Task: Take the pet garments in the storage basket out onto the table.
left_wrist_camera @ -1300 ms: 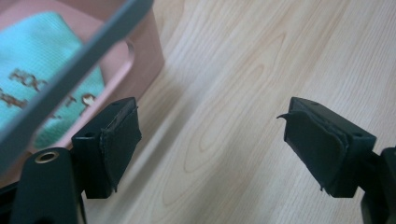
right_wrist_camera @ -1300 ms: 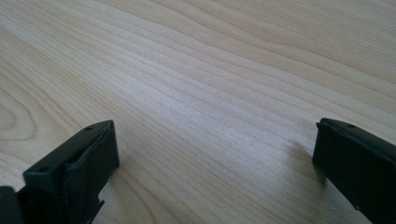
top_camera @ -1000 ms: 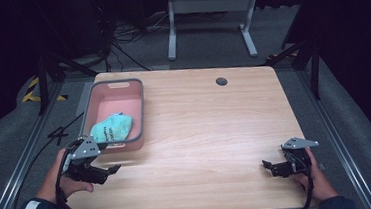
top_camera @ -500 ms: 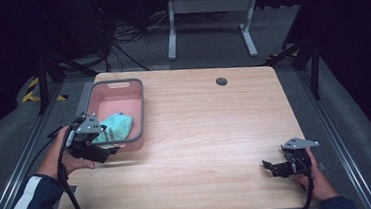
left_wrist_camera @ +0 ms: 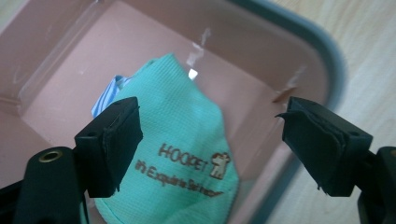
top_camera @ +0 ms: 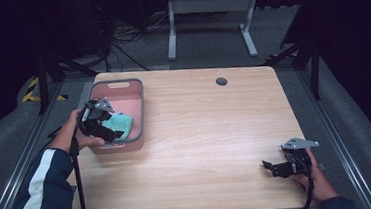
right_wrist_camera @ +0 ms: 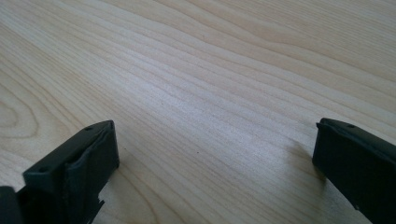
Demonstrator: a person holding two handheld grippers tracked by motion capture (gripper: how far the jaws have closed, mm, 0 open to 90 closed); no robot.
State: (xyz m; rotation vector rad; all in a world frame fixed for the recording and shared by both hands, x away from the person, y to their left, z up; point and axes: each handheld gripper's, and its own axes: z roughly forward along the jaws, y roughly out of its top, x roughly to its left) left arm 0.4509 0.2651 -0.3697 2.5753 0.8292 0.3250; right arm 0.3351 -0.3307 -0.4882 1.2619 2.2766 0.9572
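Your left hand-held gripper point(top_camera: 106, 125) hangs over the pink bin point(top_camera: 133, 95) at the left edge of the desk point(top_camera: 216, 132), its jaws spread wide apart with nothing between them. In the left gripper view that left hand-held gripper point(left_wrist_camera: 210, 140) looks straight down into the bin point(left_wrist_camera: 261, 60), and the green cloth bag point(left_wrist_camera: 187, 154) lies on the bin floor right under the gap — the left jaw overlaps the bag's left edge in the picture, while the right jaw stands over bare pink floor near the bin's grey rim. Whether either jaw touches the cloth you cannot tell from here. The bag carries brown print reading "HOOPET", and a scrap of blue-and-white striped fabric point(left_wrist_camera: 105, 95) peeks out from beneath its upper left corner. From the high view the bag point(top_camera: 122, 123) sits in the near half of the bin, just beside the jaws.

Your right hand-held gripper point(top_camera: 274, 168) rests low near the desk's front right corner, well apart from the bin — in the right gripper view its jaws are open wide over plain wood grain point(right_wrist_camera: 210, 93), holding nothing.
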